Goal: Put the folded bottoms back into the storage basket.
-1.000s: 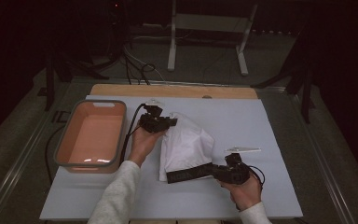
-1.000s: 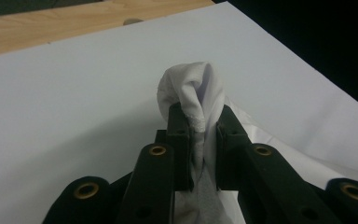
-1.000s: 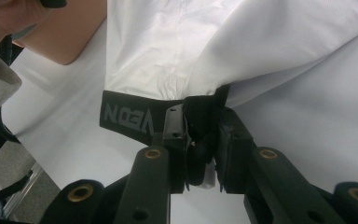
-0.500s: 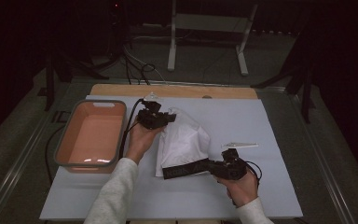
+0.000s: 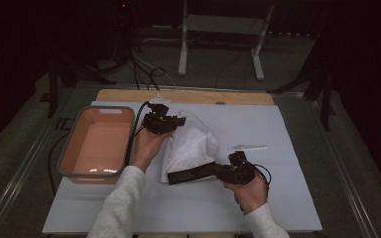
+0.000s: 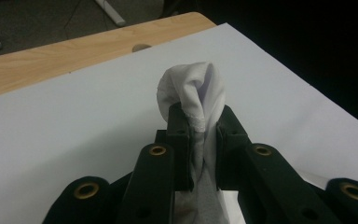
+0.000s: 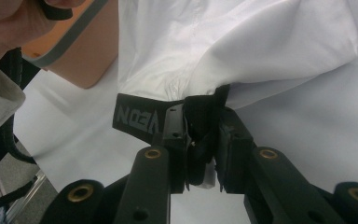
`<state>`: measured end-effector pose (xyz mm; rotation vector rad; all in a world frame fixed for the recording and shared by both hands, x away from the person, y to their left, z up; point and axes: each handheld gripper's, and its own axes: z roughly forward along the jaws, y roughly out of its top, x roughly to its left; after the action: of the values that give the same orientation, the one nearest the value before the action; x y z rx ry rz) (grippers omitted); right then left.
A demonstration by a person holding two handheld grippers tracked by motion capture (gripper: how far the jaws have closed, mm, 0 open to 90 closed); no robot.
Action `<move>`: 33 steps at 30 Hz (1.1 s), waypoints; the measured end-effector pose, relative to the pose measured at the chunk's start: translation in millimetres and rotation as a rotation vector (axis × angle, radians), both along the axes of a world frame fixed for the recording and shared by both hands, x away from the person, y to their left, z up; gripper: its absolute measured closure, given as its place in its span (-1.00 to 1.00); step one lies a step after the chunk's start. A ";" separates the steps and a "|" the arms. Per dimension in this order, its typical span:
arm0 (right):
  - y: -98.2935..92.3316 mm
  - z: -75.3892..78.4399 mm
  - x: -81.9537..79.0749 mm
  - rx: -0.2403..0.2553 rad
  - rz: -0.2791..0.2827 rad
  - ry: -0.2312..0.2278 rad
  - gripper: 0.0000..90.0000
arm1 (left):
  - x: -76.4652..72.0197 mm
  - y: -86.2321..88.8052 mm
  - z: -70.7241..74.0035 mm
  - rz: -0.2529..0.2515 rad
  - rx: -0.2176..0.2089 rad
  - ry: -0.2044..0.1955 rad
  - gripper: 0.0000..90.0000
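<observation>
Basin: we noted a salmon-pink tub with a grey rim at the left of the white table cover, its inside bare; in the right gripper view we saw one corner of it just beyond the cloth.

Left hand: we saw it come up from the bottom in a pale sleeve, just right of the basin, with a black cable looping past the basin's near wall.

Left gripper: we found its jaws clamped tight on a bunched fold of the white garment; in the left gripper view the fold puffed out above the jaw tips of the left gripper, lifted off the cover.

White garment: we placed it in the middle of the cover, between the two grippers, held at its far left corner and along its near edge, the body sagging onto the cover between.

Black waistband: we saw a dark strip with pale lettering along the garment's near edge; the lettering showed upside down in the right gripper view.

Right gripper: we noted its jaws closed on the waistband, the black fabric pinched between them, white cloth spreading above.

Right hand: we saw it low and right of the garment, gripping the tool body.

Wooden edge: we saw a bare strip along the far side.
</observation>
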<state>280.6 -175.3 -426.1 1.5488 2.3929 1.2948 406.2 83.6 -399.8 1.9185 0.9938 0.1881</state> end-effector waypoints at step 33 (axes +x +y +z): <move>26.2 16.4 18.2 0.013 0.045 -0.028 0.70 | 3.3 33.5 21.6 0.034 -0.068 -0.026 0.78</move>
<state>298.8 -149.1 -409.7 1.4783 2.4209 1.3338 409.5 117.1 -378.2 1.8338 1.0040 0.1954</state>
